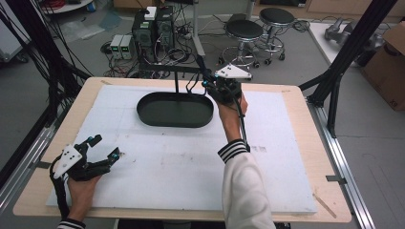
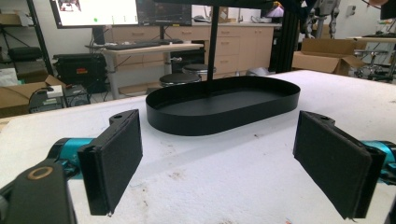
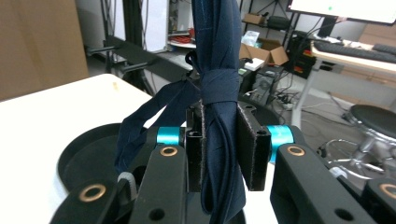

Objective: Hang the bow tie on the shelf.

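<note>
A black oval tray [image 1: 143,112] lies at the far middle of the white board, and a thin black post [image 1: 175,82] with a crossbar rises from it. A dark navy cloth bundle [image 3: 219,84], tied round with a band of the same cloth, hangs down at the tray's right end. My right gripper [image 1: 216,88] is shut on this bundle, its pads pressed to both sides [image 3: 219,144]. My left gripper [image 1: 102,148] rests low near the front left of the board, wide open and empty [image 2: 219,158], facing the tray [image 2: 210,123].
The white foam board [image 1: 191,162] covers a wooden table [image 1: 305,119]. Beyond the far edge are two stools [image 1: 244,31], computer towers [image 1: 153,28] and cables on the floor. Black frame struts [image 1: 348,52] stand at the right and left sides.
</note>
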Demonstrator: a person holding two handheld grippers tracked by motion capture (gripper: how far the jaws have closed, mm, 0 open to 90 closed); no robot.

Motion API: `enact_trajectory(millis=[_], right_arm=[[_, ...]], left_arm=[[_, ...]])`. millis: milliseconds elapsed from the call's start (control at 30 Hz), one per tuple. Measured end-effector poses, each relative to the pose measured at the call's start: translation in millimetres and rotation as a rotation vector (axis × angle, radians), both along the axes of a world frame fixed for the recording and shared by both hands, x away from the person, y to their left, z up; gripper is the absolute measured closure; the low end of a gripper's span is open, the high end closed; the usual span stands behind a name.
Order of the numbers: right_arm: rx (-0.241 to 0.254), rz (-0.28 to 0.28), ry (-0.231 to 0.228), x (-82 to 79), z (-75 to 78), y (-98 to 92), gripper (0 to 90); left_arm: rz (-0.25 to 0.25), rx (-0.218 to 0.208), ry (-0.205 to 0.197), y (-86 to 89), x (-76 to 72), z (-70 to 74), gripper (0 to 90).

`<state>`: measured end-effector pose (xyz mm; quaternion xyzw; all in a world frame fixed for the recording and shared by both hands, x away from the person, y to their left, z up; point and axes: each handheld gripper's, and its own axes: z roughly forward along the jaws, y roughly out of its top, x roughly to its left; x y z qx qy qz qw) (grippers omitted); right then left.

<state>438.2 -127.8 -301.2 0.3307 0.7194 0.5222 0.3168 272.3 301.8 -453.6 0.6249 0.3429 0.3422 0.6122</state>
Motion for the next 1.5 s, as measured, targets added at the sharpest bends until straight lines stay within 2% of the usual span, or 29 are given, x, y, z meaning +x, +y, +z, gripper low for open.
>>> enact_trajectory(millis=[267, 367, 500, 667, 700, 800, 833, 1000, 1100, 1300, 1367, 1500], right_arm=[[-0.018, -0.015, 0.025, 15.0, 1.6, 0.0, 75.0], [-0.027, -0.01, 0.01, 20.0, 6.5, 3.2, 74.9], [-0.069, -0.021, 0.011, 27.9, 5.8, 4.9, 74.9], [-0.063, -0.046, 0.014, 35.1, 3.5, 2.4, 74.8], [-0.081, -0.052, 0.012, 38.1, 3.3, 2.6, 74.8], [-0.08, -0.065, 0.013, 39.8, 1.4, 2.5, 74.8], [-0.094, -0.068, 0.011, 40.9, 0.2, 2.0, 74.8], [-0.084, -0.098, 0.022, 44.3, -2.4, -7.0, 74.6], [-0.095, -0.107, 0.022, 45.8, -3.9, -14.9, 74.3], [-0.102, -0.128, 0.054, 47.0, -7.0, -23.8, 74.1], [-0.117, -0.133, 0.08, 47.9, -9.9, -26.0, 73.3], [-0.118, -0.135, 0.105, 49.0, -12.4, -27.8, 73.1]], left_arm=[[-0.002, -0.002, 0.0, 0.3, 0.2, 0.0, 16.0], [-0.002, -0.002, 0.001, 0.3, 0.2, 0.0, 16.0], [-0.002, -0.003, -0.001, 0.3, 0.1, -0.1, 16.0], [-0.002, -0.002, 0.001, 0.9, 0.2, 0.0, 16.0], [-0.001, -0.003, 0.001, 0.8, 0.2, 0.0, 16.0], [-0.001, -0.004, 0.001, 0.9, 0.3, -0.1, 16.0], [-0.002, -0.003, 0.001, 0.9, 0.3, -0.1, 16.0], [-0.002, -0.004, 0.0, 1.0, 0.2, -0.1, 16.0], [-0.004, -0.004, -0.001, 1.0, 0.0, -0.2, 16.0], [-0.004, -0.002, -0.003, 1.1, -0.3, -0.2, 16.0], [-0.004, -0.001, -0.002, 1.1, -0.4, -0.1, 16.0], [-0.005, -0.002, -0.004, 1.0, -0.4, -0.3, 16.0]])
